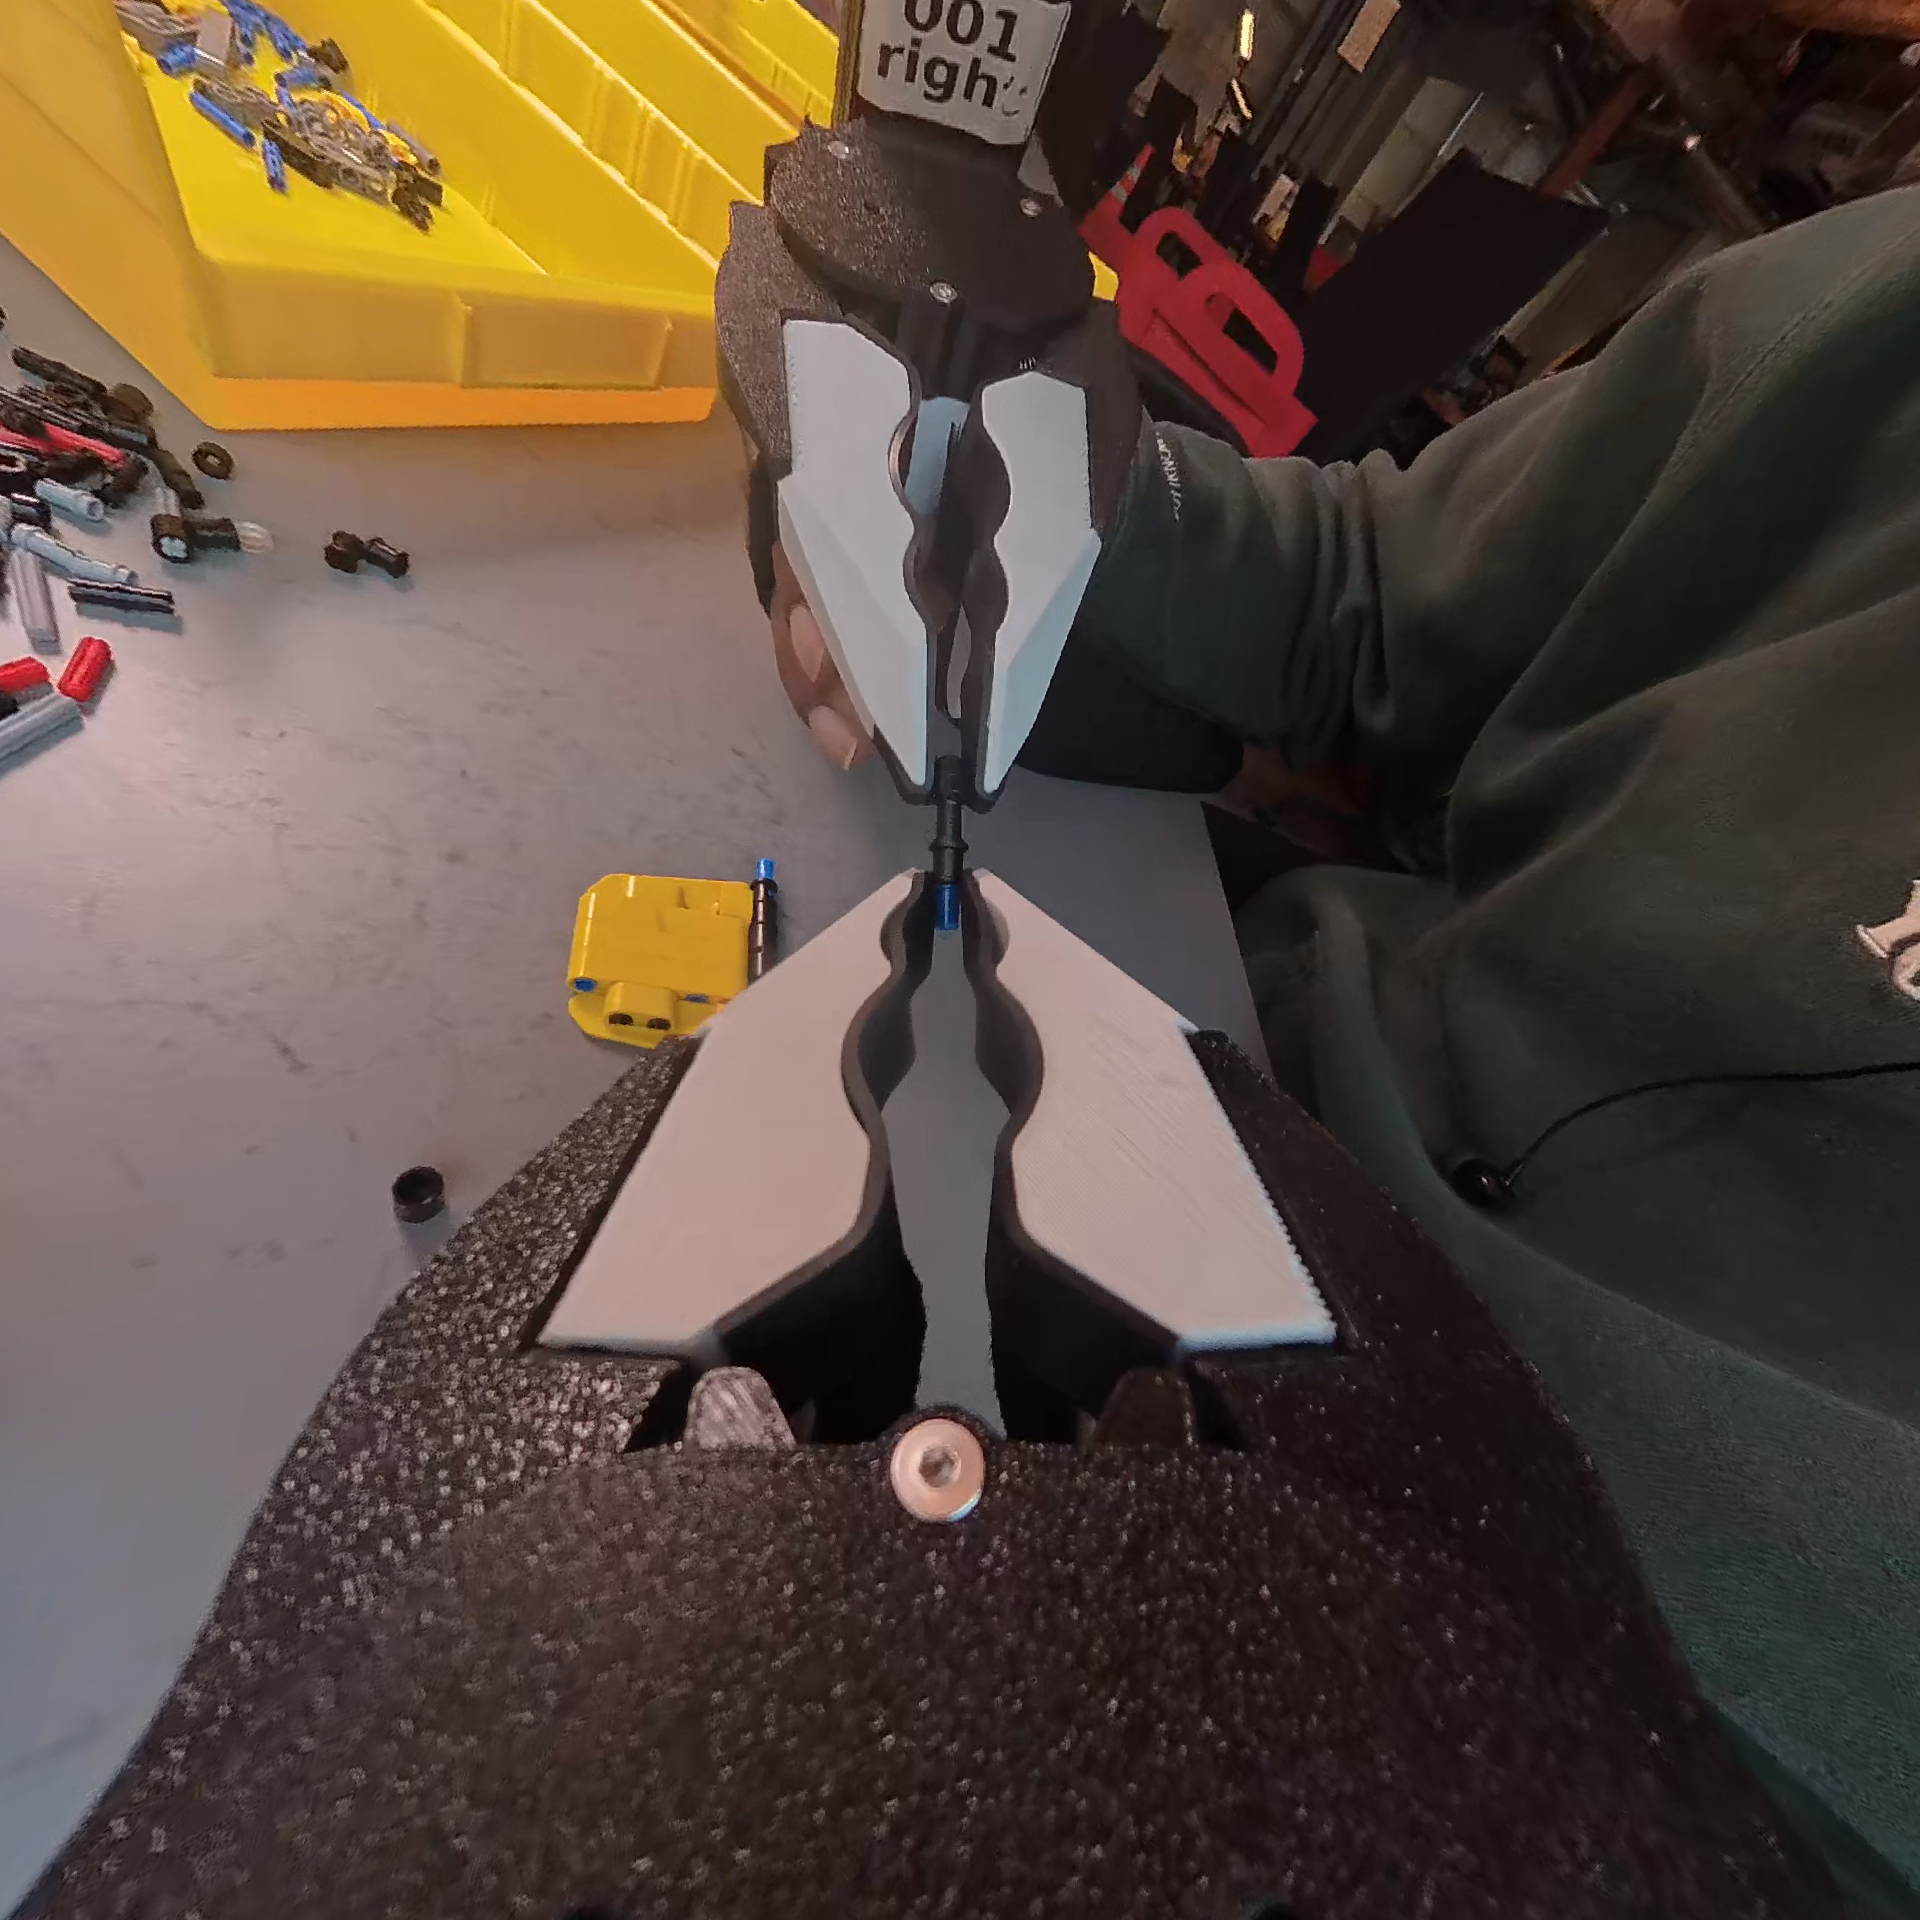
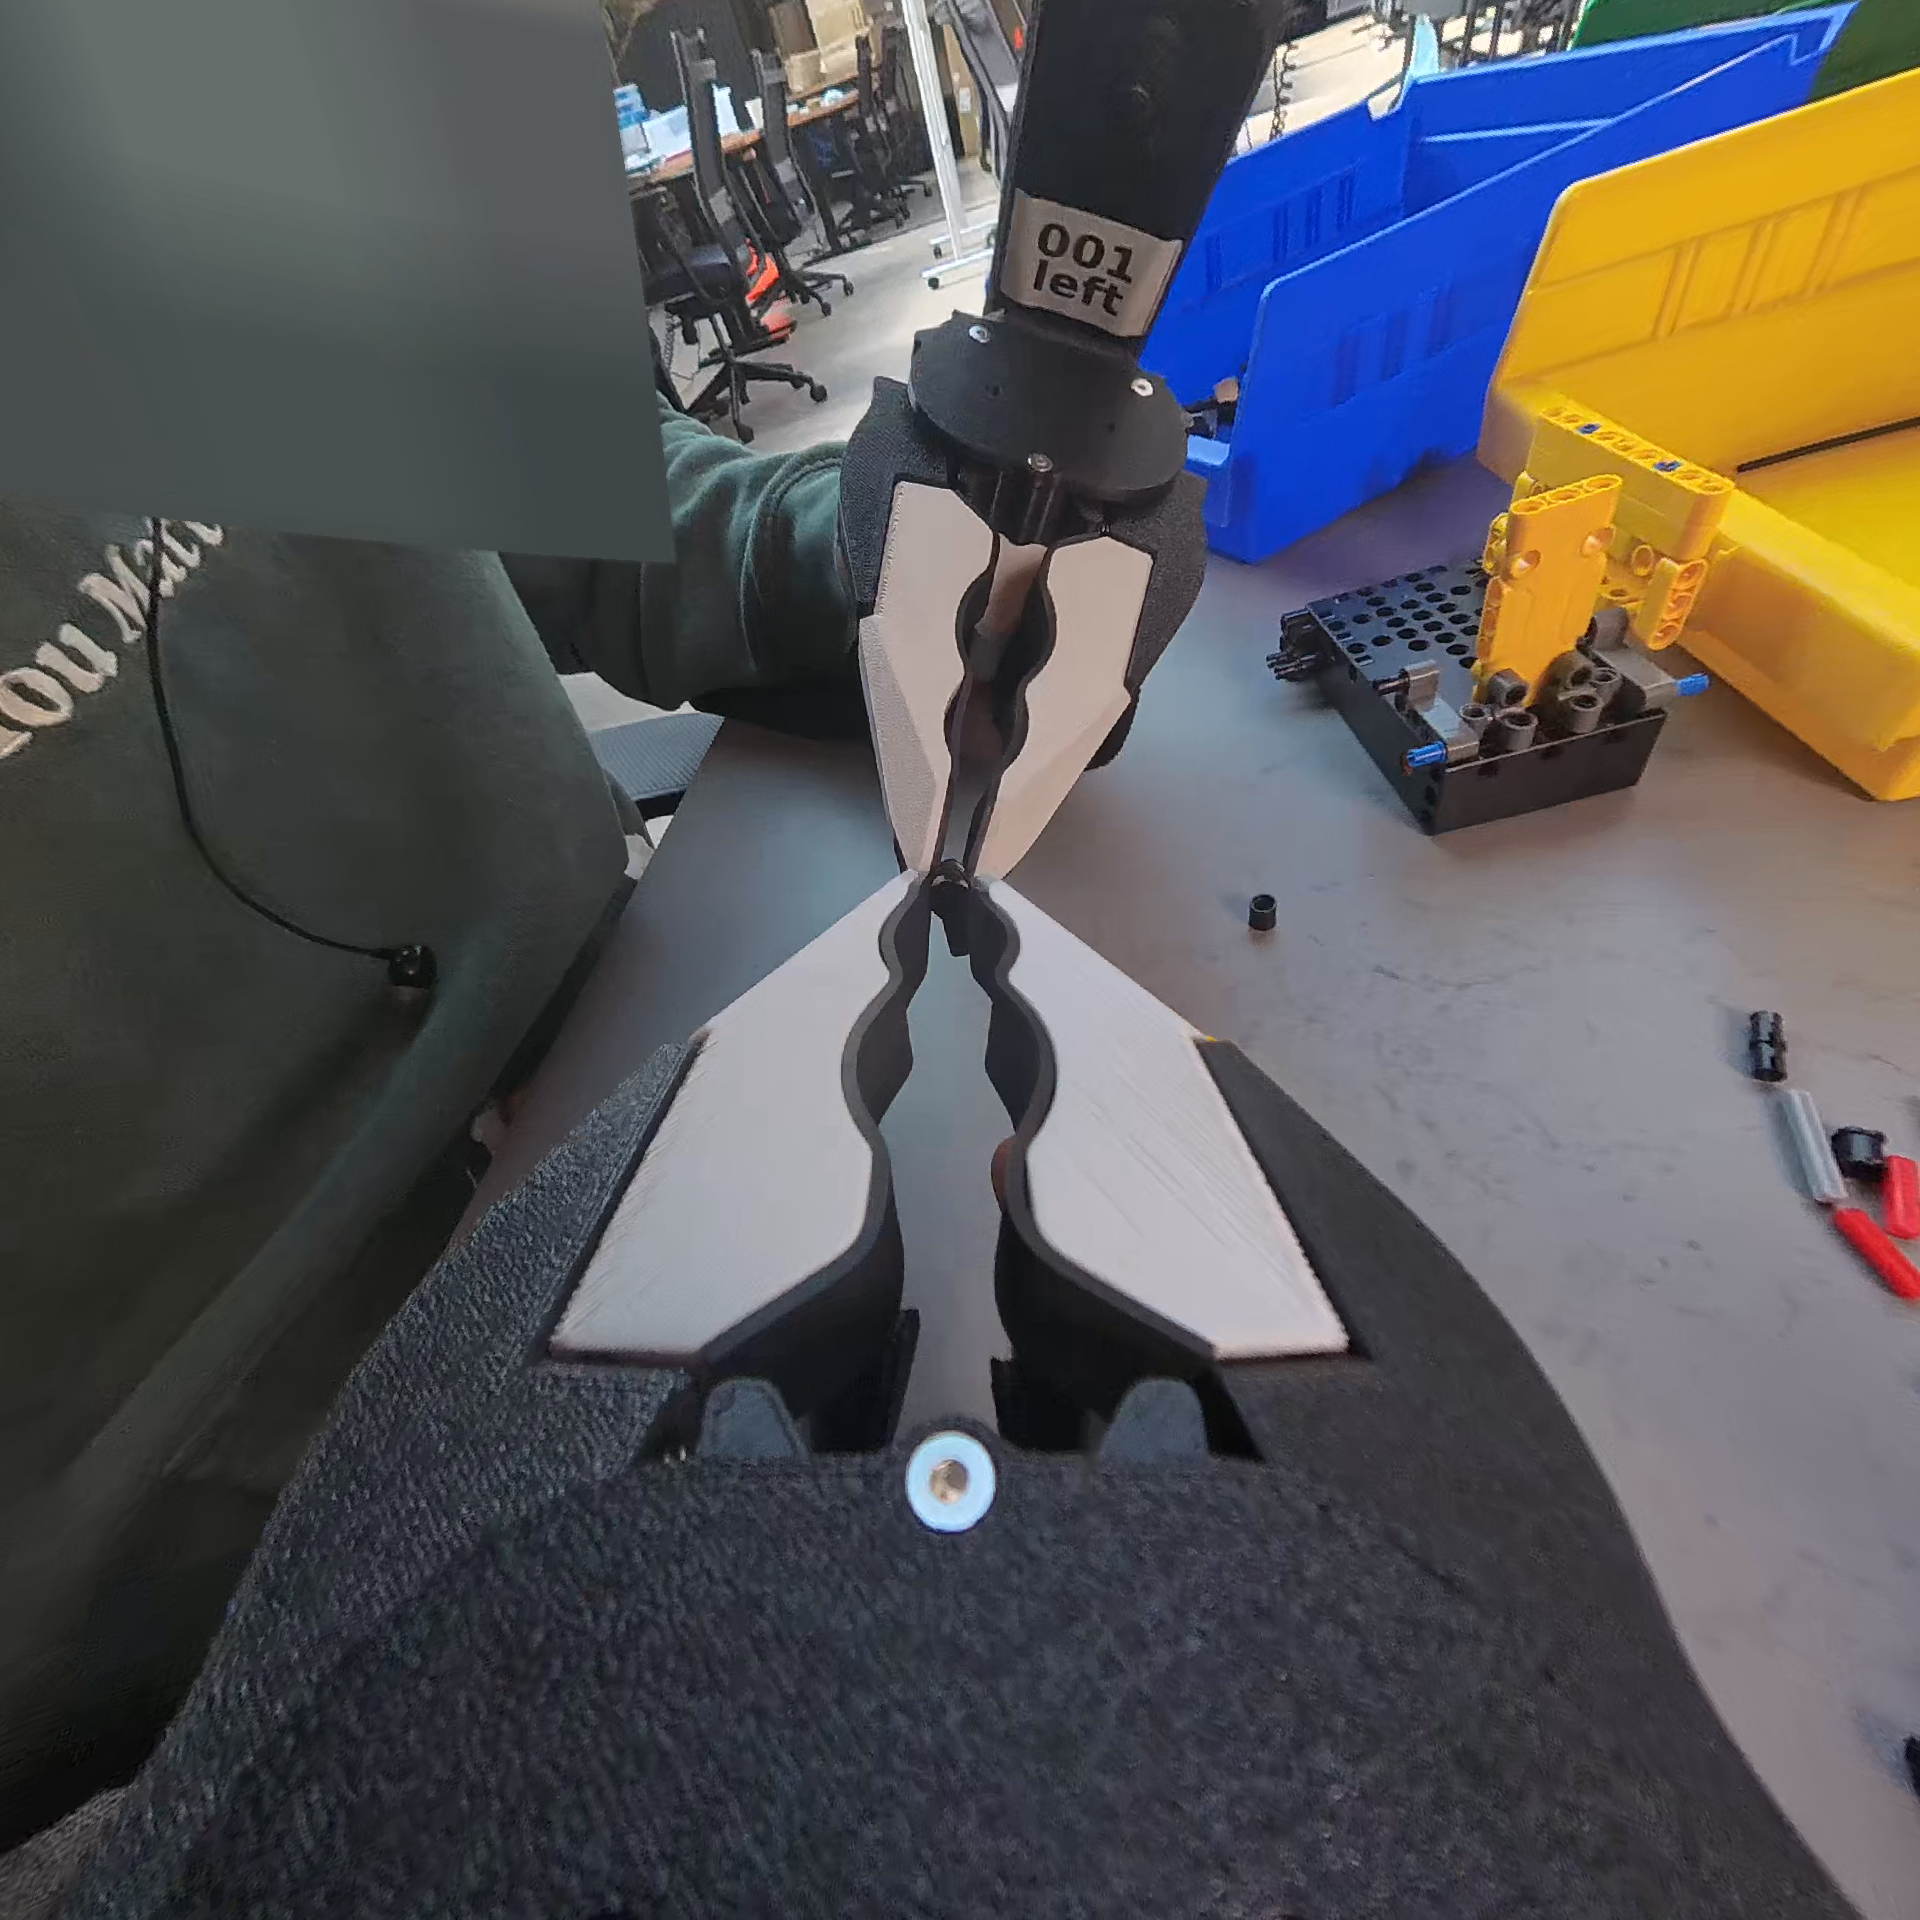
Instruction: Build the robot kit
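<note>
Grey tabletop [image 1: 364,883] under left hand-held gripper [image 1: 943,883] and right hand-held gripper [image 2: 951,883], both pinching one small pin [image 1: 948,831]

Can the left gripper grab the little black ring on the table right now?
Probably not yet: the left gripper is shut on a blue-and-black pin, so it must let go first. The black ring lies alone with nothing around it.

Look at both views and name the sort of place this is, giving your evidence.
Probably a workshop or lab bench in an open office: yellow parts bins and blue bins, loose building-toy pieces on a grey table, and office chairs behind.
</note>
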Demonstrator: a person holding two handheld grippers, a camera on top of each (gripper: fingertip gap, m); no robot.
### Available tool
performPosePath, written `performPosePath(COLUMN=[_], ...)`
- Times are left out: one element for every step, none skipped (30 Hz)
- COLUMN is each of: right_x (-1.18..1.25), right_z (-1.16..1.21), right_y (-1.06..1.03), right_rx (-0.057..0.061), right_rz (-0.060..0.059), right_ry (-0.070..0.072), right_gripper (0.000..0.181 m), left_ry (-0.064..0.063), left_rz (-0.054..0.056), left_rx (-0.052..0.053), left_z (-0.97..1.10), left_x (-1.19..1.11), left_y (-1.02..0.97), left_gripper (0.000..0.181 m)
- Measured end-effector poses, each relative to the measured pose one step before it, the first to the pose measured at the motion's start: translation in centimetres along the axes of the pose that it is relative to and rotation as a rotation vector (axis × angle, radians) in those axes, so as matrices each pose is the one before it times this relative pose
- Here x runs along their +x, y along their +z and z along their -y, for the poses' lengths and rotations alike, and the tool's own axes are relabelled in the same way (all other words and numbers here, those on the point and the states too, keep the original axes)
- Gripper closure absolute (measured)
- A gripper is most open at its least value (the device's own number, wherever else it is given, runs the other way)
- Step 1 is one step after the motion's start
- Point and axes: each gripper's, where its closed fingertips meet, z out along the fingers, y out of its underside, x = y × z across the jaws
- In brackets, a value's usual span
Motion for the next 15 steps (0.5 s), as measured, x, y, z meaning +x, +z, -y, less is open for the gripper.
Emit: performPosePath(right_x=[-0.198, -0.094, -0.042, 0.038, -0.080, -0.205, -0.167, 0.034, 0.115, 0.124, 0.057, 0.014, 0.008, 0.055, 0.198], right_z=[0.272, 0.253, 0.102, -0.088, -0.009, 0.107, -0.066, -0.045, 0.232, 0.291, 0.070, 0.030, 0.154, 0.294, 0.313], right_y=[-0.036, -0.033, 0.055, 0.143, 0.165, 0.188, 0.202, 0.013, -0.190, -0.263, -0.139, -0.001, 0.014, -0.024, -0.068], right_rx=[0.0149, 0.0206, 0.0146, 0.0015, 0.0024, 0.0038, -0.0148, -0.0233, -0.0079, 0.0007, -0.0033, 0.0016, 0.0161, 0.0266, 0.0220], right_rz=[0.0114, 0.0061, 0.0013, -0.0054, 0.0026, 0.0129, 0.0100, -0.0055, -0.0107, -0.0089, -0.0063, -0.0042, -0.0080, -0.0159, -0.0219], right_ry=[0.0072, 0.0105, 0.0105, 0.0009, 0.0006, 0.0020, -0.0055, -0.0225, -0.0171, -0.0065, 0.0028, 0.0125, 0.0017, -0.0034, 0.0038], right_gripper=[0.175, 0.175, 0.175, 0.175, 0.175, 0.175, 0.175, 0.175, 0.175, 0.175, 0.175, 0.175, 0.175, 0.174, 0.174], left_ry=[-0.0008, 0.0019, 0.0019, -0.0017, -0.0029, 0.0006, 0.0081, 0.0070, -0.0077, -0.0134, 0.0000, 0.0105, 0.0025, -0.0090, -0.0059], left_rz=[-0.0109, -0.0054, -0.0016, -0.0014, -0.0057, -0.0097, -0.0036, 0.0021, -0.0052, -0.0119, -0.0036, 0.0058, 0.0010, -0.0060, -0.0001], left_rx=[0.0100, 0.0085, 0.0014, -0.0050, -0.0036, -0.0045, -0.0087, -0.0041, 0.0128, 0.0192, 0.0078, 0.0011, 0.0081, 0.0193, 0.0216], left_z=[0.131, 0.124, -0.012, -0.158, -0.164, -0.116, -0.127, -0.028, 0.239, 0.363, 0.188, 0.043, 0.101, 0.271, 0.323], left_x=[0.201, 0.149, 0.040, -0.027, 0.036, 0.166, 0.120, -0.028, -0.058, 0.015, -0.006, -0.042, 0.009, 0.017, -0.070], left_y=[0.003, 0.040, 0.041, 0.082, 0.151, 0.218, 0.211, 0.045, -0.172, -0.202, -0.086, 0.046, 0.050, -0.074, -0.162], left_gripper=[0.178, 0.178, 0.178, 0.178, 0.178, 0.178, 0.178, 0.178, 0.177, 0.177, 0.177, 0.177, 0.177, 0.177, 0.177])
